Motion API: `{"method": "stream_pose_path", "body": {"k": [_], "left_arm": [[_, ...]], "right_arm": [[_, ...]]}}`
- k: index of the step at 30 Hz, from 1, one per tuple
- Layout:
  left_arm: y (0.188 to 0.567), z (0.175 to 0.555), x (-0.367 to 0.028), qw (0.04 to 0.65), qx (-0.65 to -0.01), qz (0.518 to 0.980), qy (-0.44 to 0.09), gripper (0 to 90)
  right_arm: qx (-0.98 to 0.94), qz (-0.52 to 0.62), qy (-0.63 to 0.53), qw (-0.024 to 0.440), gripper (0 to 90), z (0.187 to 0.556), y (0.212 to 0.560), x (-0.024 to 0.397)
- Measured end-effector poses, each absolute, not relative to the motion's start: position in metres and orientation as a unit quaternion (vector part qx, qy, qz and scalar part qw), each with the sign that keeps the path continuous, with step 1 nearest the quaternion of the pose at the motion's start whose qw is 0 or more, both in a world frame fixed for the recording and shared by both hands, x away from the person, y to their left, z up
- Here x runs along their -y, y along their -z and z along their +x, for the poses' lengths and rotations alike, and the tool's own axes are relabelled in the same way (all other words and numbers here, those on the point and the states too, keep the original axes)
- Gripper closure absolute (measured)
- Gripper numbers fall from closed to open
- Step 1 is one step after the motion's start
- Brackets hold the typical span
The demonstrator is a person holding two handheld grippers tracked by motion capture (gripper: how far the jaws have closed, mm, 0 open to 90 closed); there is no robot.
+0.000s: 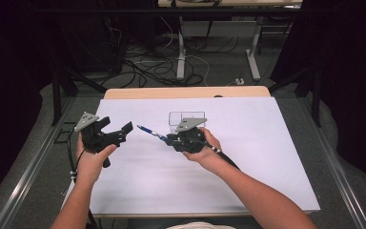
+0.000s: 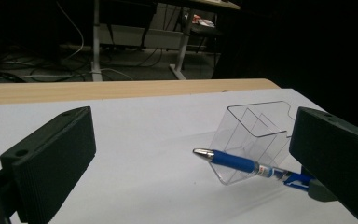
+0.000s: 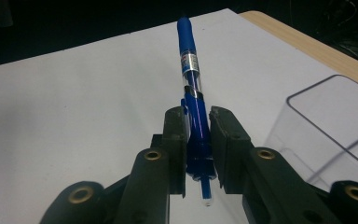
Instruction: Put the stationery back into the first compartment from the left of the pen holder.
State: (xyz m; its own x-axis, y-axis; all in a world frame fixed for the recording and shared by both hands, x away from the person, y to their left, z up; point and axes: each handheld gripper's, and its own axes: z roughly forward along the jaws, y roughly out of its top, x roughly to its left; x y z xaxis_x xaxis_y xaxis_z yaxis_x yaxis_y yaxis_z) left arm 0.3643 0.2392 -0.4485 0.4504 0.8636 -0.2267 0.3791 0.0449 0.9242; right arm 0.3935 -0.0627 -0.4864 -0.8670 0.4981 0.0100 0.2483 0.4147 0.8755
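Right gripper point(image 3: 198, 128) clamps the blue pen point(image 3: 189, 60) — left gripper point(image 2: 191, 158) gapes.

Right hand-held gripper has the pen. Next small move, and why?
Probably swing the blue pen back over the clear holder and tip it point-down: the right hand-held gripper clamps its clip end, the tip points away from the holder, and the left hand-held gripper stands open.

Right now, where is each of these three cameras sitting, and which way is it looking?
High view: above the person's side, looking forward and down on the white table; both forearms show, with the left tongs and right tongs.
Left gripper view: rides the left tongs, looking between open jaws at the blue pen and clear holder.
Right gripper view: rides the right tongs, looking along the clamped pen across the table.
All three views share the pen and the holder.
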Motion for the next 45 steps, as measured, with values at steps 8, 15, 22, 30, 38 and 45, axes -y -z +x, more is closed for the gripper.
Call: {"method": "stream_pose_path", "body": {"k": [8, 15, 22, 30, 38, 45], "left_arm": [[0.449, 0.368, -0.227, 0.538, -0.479, 0.662, -0.208, 0.2], [0.447, 0.372, -0.218, 0.549, -0.493, 0.651, -0.18, 11.1], [0.444, 0.378, -0.205, 0.549, -0.486, 0.658, -0.171, 21.6], [0.436, 0.388, -0.19, 0.541, -0.501, 0.66, -0.143, 28.4], [0.435, 0.399, -0.187, 0.542, -0.545, 0.636, -0.069, 45.5], [0.437, 0.405, -0.19, 0.557, -0.574, 0.601, 0.017, 55.9]], "right_arm": [[-0.815, 0.242, -0.508, 0.134, 76.4, 0.396, 0.481, 0.074], [-0.805, 0.255, -0.516, 0.14, 76.4, 0.399, 0.479, 0.078], [-0.791, 0.263, -0.532, 0.152, 76.4, 0.4, 0.475, 0.08], [-0.777, 0.269, -0.545, 0.16, 76.4, 0.401, 0.469, 0.087], [-0.77, 0.274, -0.552, 0.164, 76.4, 0.402, 0.467, 0.09], [-0.77, 0.276, -0.55, 0.166, 76.4, 0.403, 0.467, 0.092]]}}
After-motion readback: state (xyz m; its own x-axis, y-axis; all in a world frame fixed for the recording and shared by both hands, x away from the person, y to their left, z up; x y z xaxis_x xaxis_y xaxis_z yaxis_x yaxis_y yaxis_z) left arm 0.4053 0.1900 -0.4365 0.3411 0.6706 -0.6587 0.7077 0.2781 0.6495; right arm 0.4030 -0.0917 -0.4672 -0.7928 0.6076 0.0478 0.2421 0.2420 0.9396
